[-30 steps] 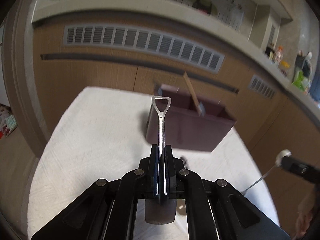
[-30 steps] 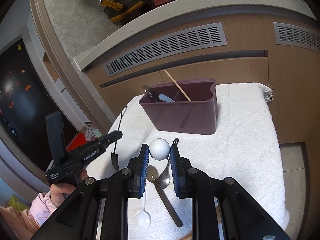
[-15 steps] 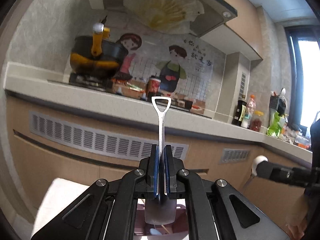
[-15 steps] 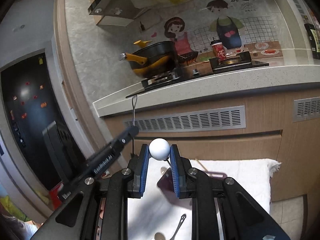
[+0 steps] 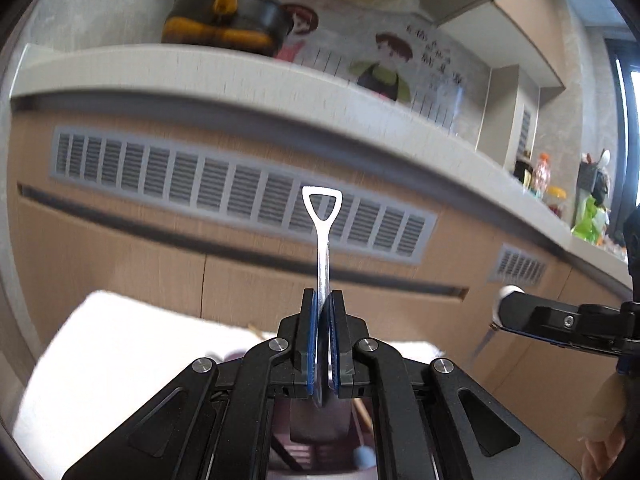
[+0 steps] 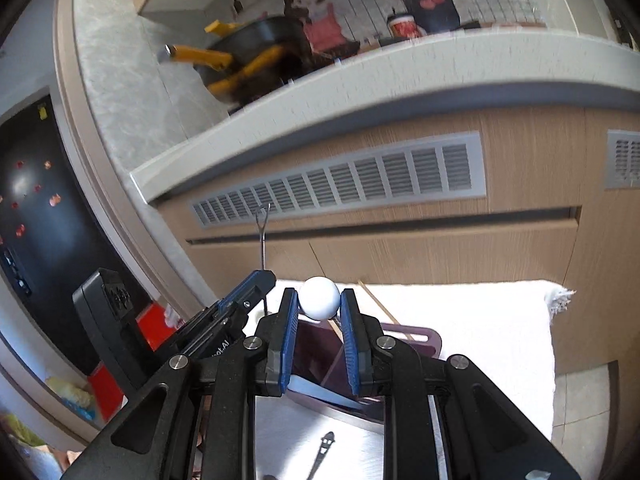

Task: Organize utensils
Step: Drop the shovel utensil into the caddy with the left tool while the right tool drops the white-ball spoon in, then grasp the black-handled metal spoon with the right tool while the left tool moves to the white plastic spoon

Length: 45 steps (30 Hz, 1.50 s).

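Both utensils are poised over the maroon caddy at lower centre: lower each straight down, bowl first, and release only once it is inside the rim. Left gripper is clamped on a shovel-handled steel spoon, thin and upright. Right gripper pinches a ball-topped utensil, its white ball glossy.
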Motion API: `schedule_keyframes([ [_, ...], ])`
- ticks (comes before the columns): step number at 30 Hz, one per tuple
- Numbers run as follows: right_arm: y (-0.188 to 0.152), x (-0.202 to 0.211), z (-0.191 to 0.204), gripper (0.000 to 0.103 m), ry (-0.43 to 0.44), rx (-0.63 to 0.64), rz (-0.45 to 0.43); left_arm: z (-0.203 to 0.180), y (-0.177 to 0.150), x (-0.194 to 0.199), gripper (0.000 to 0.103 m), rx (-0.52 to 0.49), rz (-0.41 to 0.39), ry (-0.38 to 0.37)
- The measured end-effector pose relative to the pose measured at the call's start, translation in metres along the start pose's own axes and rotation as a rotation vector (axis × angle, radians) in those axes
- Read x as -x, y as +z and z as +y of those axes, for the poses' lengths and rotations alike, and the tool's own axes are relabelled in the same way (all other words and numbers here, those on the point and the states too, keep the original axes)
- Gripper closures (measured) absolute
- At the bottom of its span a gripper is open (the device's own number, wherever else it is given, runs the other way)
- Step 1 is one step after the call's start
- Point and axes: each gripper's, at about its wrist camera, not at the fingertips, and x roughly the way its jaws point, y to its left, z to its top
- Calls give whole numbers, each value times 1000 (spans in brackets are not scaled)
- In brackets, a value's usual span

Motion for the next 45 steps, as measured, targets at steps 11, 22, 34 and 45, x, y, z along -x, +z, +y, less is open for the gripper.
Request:
schedule_keyframes([
  [11,-23,-11,-10,74,-109,8,70,28,1,28,94,103,110,23],
  [22,-77,40,30,6,-415,211,54,45,-50,117,55,79,338,80],
  [34,-199,75,30,1,-591,277,264,3,-139,150,48,2,685,61],
  [45,-227,85,15,15,-491,59,317,-25,-143,179,43,-128,641,33],
])
